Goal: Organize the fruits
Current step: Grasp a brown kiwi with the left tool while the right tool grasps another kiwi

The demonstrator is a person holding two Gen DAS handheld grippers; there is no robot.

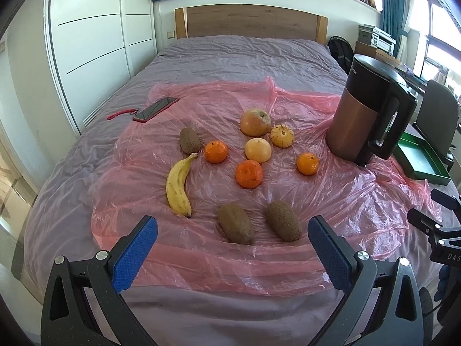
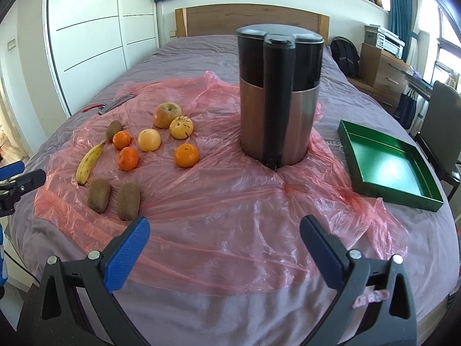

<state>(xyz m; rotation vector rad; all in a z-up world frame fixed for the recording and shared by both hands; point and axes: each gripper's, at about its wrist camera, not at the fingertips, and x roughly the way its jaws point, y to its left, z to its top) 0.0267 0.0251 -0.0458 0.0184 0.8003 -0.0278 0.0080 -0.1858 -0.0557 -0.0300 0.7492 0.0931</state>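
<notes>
Fruit lies on a pink plastic sheet [image 1: 288,201] spread over a bed. A banana [image 1: 178,187] is at the left, with a kiwi [image 1: 190,140] above it. Two more kiwis [image 1: 235,227] [image 1: 283,225] lie nearest my left gripper [image 1: 232,248], which stands open and empty just short of them. Three tangerines [image 1: 249,174] [image 1: 215,152] [image 1: 308,163], a pale citrus [image 1: 258,150], an apple [image 1: 255,122] and a striped yellow fruit [image 1: 282,135] sit behind. My right gripper [image 2: 224,248] is open and empty over the sheet [image 2: 230,201], in front of the kettle [image 2: 278,95]. A green tray [image 2: 389,161] lies at the right, empty.
A tall copper-and-black kettle [image 1: 366,109] stands on the sheet right of the fruit. A phone [image 1: 155,109] with a red strap lies at the far left. A chair [image 2: 440,127] and drawers [image 2: 380,72] stand beyond the bed's right edge. A white wardrobe [image 1: 95,28] fills the left.
</notes>
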